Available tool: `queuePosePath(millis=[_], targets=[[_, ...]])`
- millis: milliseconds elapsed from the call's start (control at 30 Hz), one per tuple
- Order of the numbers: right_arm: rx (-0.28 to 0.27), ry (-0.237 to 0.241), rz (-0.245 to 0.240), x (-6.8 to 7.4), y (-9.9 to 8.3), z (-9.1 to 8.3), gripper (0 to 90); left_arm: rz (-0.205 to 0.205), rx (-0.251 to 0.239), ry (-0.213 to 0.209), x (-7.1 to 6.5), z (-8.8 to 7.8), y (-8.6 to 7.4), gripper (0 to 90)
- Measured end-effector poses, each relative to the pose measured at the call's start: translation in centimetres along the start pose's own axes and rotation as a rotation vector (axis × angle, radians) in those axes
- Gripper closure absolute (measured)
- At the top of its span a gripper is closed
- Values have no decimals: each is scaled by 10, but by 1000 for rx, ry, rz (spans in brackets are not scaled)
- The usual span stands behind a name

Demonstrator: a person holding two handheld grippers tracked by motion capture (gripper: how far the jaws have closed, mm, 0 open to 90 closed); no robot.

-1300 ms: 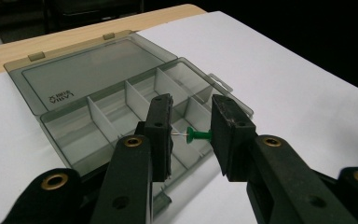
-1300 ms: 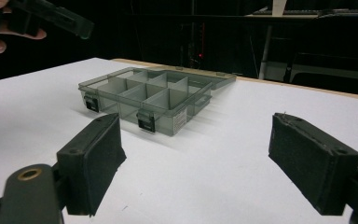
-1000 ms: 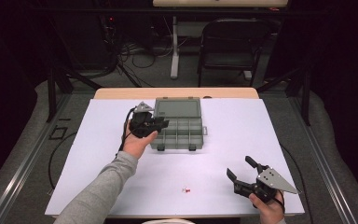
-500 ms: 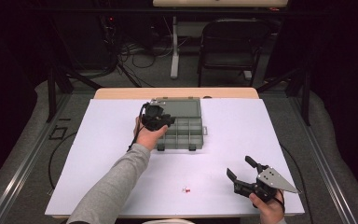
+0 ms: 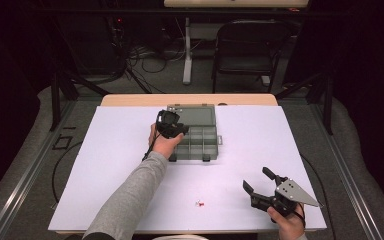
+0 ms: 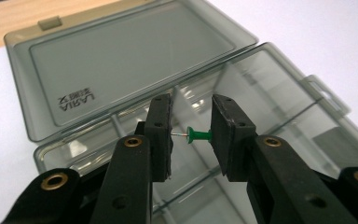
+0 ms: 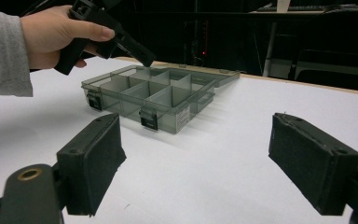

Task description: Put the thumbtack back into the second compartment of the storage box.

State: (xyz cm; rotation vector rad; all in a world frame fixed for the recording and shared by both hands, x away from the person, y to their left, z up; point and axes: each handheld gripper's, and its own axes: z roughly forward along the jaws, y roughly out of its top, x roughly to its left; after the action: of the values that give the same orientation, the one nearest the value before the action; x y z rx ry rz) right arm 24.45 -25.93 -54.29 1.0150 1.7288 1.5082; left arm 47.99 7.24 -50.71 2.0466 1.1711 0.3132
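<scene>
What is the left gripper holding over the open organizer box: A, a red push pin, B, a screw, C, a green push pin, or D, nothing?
C: the left gripper pinches a green push pin end to end between its pads, above the clear compartment box.

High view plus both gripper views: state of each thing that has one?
organizer box: open, lid laid flat back on the table
green pushpin: clamped end to end between the left gripper's pads, over the box
left gripper: shut on the green pushpin
right gripper: open, nothing between its jaws
red pushpin: loose on the white table
</scene>
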Motion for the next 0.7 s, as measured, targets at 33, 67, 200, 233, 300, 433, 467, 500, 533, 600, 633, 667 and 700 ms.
queuePosePath(millis=[33,67,200,233,300,433,467,500,533,600,633,667,700], targets=[[0,0,0,0,0,0,169,-1,7,0,1,1,0,691],[0,0,-1,0,0,0,168,5,11,12,1,2,-1,691],[0,1,1,0,0,0,169,-9,23,17,3,5,-2,684],[0,1,1,0,0,0,169,-7,23,18,3,5,-3,684],[0,2,0,0,0,0,169,2,17,28,3,5,-3,651],[1,0,-3,0,0,0,169,9,-14,21,3,3,-2,519],[-1,0,-3,0,0,0,169,13,-21,20,3,2,-1,491],[-2,1,-3,0,0,-1,169,13,-33,18,4,1,-1,466],[0,0,-5,0,0,-1,169,7,-38,5,4,-1,-1,433],[0,0,-3,0,0,-1,169,14,-37,4,3,-2,0,431],[2,-1,-4,0,0,-1,169,16,-34,2,2,-4,0,431],[1,0,-5,0,0,-1,169,19,-39,1,2,-5,0,430],[-1,-1,-5,0,0,-1,168,24,-42,0,1,-7,0,430]])
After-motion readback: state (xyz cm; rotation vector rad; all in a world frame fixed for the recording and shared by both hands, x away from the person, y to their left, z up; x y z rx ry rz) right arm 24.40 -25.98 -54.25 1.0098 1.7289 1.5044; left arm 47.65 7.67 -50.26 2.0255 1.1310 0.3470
